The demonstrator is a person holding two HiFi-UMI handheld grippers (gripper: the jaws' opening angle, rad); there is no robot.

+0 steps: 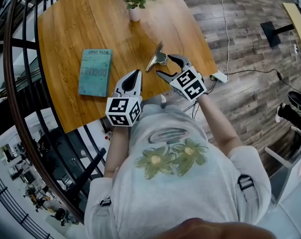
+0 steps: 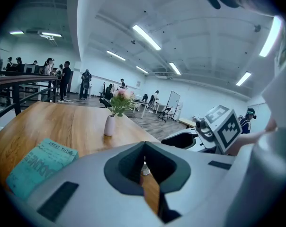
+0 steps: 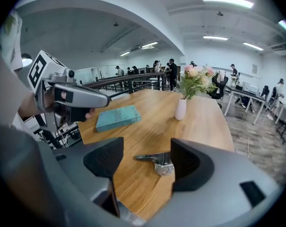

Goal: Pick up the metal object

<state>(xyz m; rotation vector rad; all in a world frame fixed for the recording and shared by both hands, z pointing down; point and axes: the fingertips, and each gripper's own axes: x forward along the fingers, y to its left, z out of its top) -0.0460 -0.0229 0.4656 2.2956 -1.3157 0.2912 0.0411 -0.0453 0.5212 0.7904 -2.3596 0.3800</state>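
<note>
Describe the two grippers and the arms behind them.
The left gripper and right gripper both have grey shells with black curved jaw pads. Each carries a white cube with black square markers. Thin cables trail from the right one. The person wears a pale short-sleeved shirt with a green flower print, and the forearms are bare.

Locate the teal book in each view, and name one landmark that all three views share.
Head view: the teal book lies left of centre, in the upper half.
Left gripper view: the book is at lower left, partly cut off by the tool's body.
Right gripper view: the book is left of centre.
Shared landmark: the white flower vase.
</note>
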